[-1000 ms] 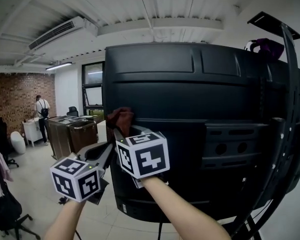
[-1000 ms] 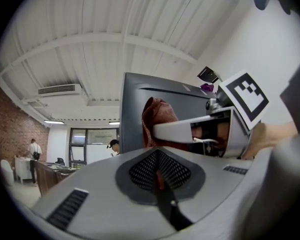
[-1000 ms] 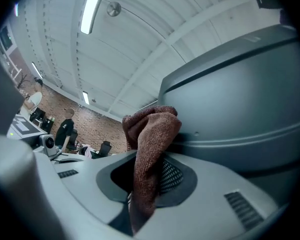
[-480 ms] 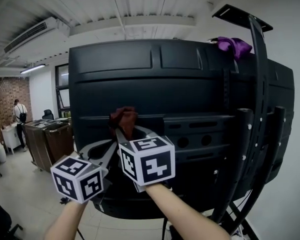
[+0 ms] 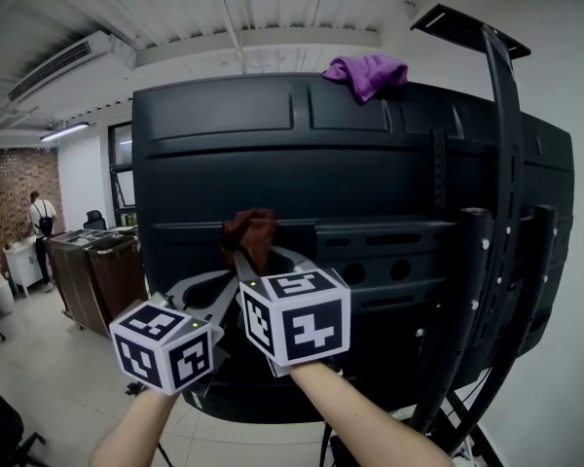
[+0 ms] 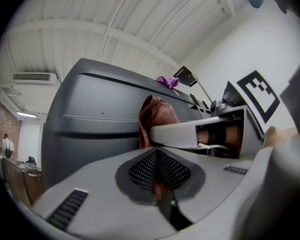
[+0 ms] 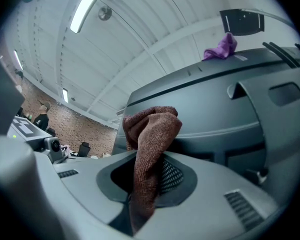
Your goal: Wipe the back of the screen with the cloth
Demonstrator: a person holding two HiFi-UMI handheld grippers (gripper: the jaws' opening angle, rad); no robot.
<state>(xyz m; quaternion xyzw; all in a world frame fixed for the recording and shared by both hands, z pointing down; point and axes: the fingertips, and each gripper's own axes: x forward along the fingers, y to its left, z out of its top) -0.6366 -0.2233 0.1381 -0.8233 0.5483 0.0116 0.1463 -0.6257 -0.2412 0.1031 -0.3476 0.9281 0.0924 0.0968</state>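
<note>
The black back of the screen [image 5: 370,173] fills the head view, mounted on a dark stand. A brown cloth [image 5: 248,230] is pressed against its middle ridge, left of centre. My right gripper [image 5: 253,257] is shut on that brown cloth [image 7: 151,134], which bunches above the pads and hangs down through the seam. My left gripper [image 5: 206,290] sits just left of and below it, close to the screen [image 6: 90,119] and apart from the cloth [image 6: 155,116]. Its mesh pads [image 6: 145,169] meet, with only a thin reddish sliver in the seam.
A purple cloth [image 5: 367,71] lies on the screen's top edge. The stand's black posts [image 5: 506,212] rise along the right side. At the far left are cabinets [image 5: 88,261], a brick wall and a person [image 5: 41,217] standing far off. An office chair edge shows at bottom left.
The brown cloth and my right gripper have slid rightward along the screen's ridge, away from its left edge. The head view has shifted, so the purple cloth now shows fully on top.
</note>
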